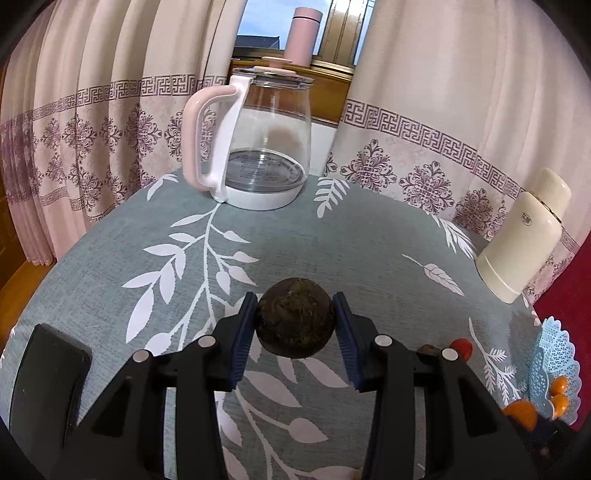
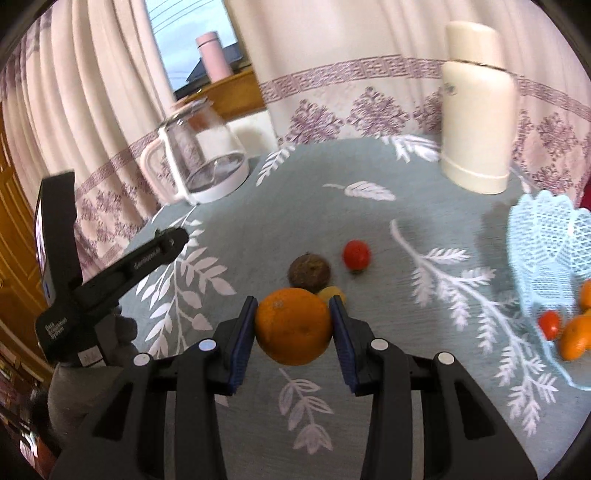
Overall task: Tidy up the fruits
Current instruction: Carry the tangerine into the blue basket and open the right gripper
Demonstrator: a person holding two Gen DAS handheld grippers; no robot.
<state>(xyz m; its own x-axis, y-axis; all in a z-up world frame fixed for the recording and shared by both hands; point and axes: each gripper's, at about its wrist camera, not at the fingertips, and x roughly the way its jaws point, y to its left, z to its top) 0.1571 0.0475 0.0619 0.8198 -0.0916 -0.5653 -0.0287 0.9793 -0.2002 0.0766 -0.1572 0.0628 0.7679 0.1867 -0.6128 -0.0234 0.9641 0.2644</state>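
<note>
left gripper (image 1: 295,321) has a dark brown round fruit (image 1: 295,317) pinched between its blue-padded fingers (image 1: 242,339), held up over the middle of the tabletop (image 1: 351,236) with its grey-green leaf-print cloth. right gripper (image 2: 293,325) is clamped on an orange (image 2: 293,326), both pads pressed against its sides, lifted clear of the cloth. just past the orange, another brown fruit (image 2: 309,271) sits on the cloth with a small yellow fruit (image 2: 332,294) touching it, and a red tomato (image 2: 356,254) lies a little to the right of those. over at the right edge of the tabletop there's a pale blue mesh basket (image 2: 546,236), tilted in this view, with oranges (image 2: 576,338) and a small red tomato (image 2: 549,324) already in it. toward the far edge stands a glass kettle (image 1: 266,144) with a pink handle, and near the far right corner a cream flask (image 2: 476,107). a pink bottle (image 1: 301,35) sits on the windowsill behind, between the patterned curtains (image 1: 92,129).
</note>
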